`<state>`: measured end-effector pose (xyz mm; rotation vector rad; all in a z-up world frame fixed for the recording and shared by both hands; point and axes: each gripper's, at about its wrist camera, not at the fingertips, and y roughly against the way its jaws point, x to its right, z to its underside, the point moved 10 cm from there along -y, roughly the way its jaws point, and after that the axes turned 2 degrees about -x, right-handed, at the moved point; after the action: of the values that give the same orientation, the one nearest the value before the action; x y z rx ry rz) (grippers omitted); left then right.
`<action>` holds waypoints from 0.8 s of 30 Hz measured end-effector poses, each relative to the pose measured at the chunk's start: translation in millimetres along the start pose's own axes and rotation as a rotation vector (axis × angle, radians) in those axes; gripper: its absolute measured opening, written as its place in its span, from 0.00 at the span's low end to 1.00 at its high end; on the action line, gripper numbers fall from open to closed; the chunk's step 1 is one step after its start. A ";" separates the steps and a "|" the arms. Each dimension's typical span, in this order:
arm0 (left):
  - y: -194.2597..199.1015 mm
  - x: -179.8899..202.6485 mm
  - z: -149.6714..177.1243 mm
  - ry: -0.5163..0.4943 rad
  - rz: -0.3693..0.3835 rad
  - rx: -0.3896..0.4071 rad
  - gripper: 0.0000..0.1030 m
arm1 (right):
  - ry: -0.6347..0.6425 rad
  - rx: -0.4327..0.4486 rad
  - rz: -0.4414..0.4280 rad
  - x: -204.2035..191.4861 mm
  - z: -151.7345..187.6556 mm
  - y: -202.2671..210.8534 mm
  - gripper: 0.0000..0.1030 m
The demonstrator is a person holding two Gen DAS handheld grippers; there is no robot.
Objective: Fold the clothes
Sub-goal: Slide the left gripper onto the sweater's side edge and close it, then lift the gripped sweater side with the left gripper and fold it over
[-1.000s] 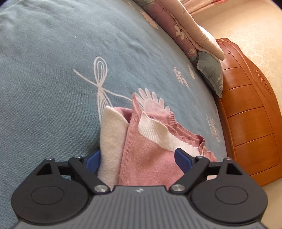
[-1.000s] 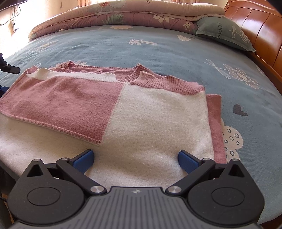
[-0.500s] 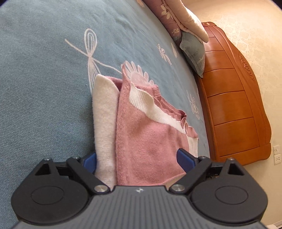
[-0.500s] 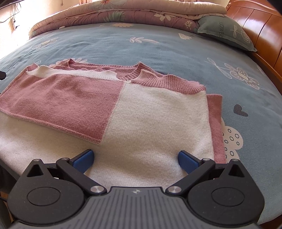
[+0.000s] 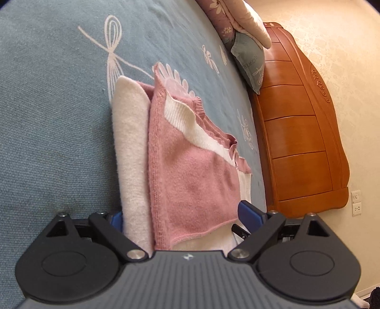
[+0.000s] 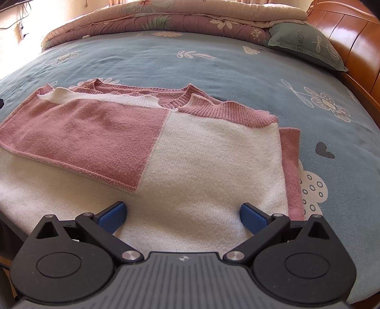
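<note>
A pink and white knit sweater (image 6: 201, 152) lies folded on the blue bedsheet (image 6: 213, 66), one pink sleeve laid across its front and the collar facing away. My right gripper (image 6: 182, 215) hovers open over the white lower part, its blue pads apart and pressing nothing. In the left wrist view the same sweater (image 5: 190, 180) is seen from its side edge. My left gripper (image 5: 184, 215) stands wide open with that folded edge between its fingers. The left pad (image 5: 117, 218) sits beside the white fold and the right pad (image 5: 249, 211) is clear of the cloth.
A rolled floral quilt (image 6: 166, 19) and a grey-green pillow (image 6: 306, 45) lie at the head of the bed. The orange wooden headboard (image 5: 301, 142) runs along the right, with a wall socket (image 5: 356, 204) behind it. Bare bedsheet (image 5: 59, 118) spreads on the left.
The left wrist view has swung, so the headboard and wall fill more of its right side, and the sweater edge sits deeper between the fingers. The right gripper has not moved.
</note>
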<state>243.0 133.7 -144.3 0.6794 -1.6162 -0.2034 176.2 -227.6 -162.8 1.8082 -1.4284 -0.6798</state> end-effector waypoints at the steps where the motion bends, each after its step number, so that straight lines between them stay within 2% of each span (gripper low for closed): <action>1: -5.4 2.2 -6.4 -0.008 -0.006 0.000 0.89 | -0.002 -0.001 0.002 -0.1 -0.3 -0.2 1.00; 4: -18.6 7.8 -18.3 -0.031 -0.021 -0.009 0.89 | -0.006 -0.004 0.008 -0.5 -0.2 0.2 1.00; 8: -11.4 1.8 -3.3 -0.016 -0.012 -0.030 0.88 | -0.003 -0.004 0.003 -0.1 0.2 0.6 1.00; 10: -4.4 -5.4 6.7 0.010 0.003 -0.035 0.81 | -0.002 0.000 0.000 0.1 0.3 0.3 1.00; 12: 2.7 -12.5 16.7 0.037 0.018 -0.040 0.66 | -0.001 0.000 0.000 0.0 -0.1 -0.3 1.00; 15: -5.2 -15.5 4.6 0.050 0.019 -0.026 0.54 | -0.001 0.000 0.001 -0.1 -0.6 -0.7 1.00; 20: -24.1 -9.0 -7.5 -0.014 -0.015 -0.070 0.51 | -0.004 0.008 0.003 -1.2 -0.3 -0.2 1.00; 22: -23.2 -13.0 -6.2 -0.018 -0.031 -0.071 0.40 | -0.004 0.013 0.001 -1.0 0.0 0.1 1.00; 23: -21.9 -18.6 -5.4 -0.001 -0.043 -0.066 0.28 | -0.004 0.016 0.000 -0.9 0.2 0.2 1.00; 24: -20.8 -23.9 -4.7 0.024 -0.046 -0.057 0.20 | -0.003 0.019 -0.001 -0.9 0.3 0.2 1.00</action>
<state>254.2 130.8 -174.2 0.6730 -1.5670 -0.2727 175.5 -226.8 -162.8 1.8232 -1.4408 -0.6720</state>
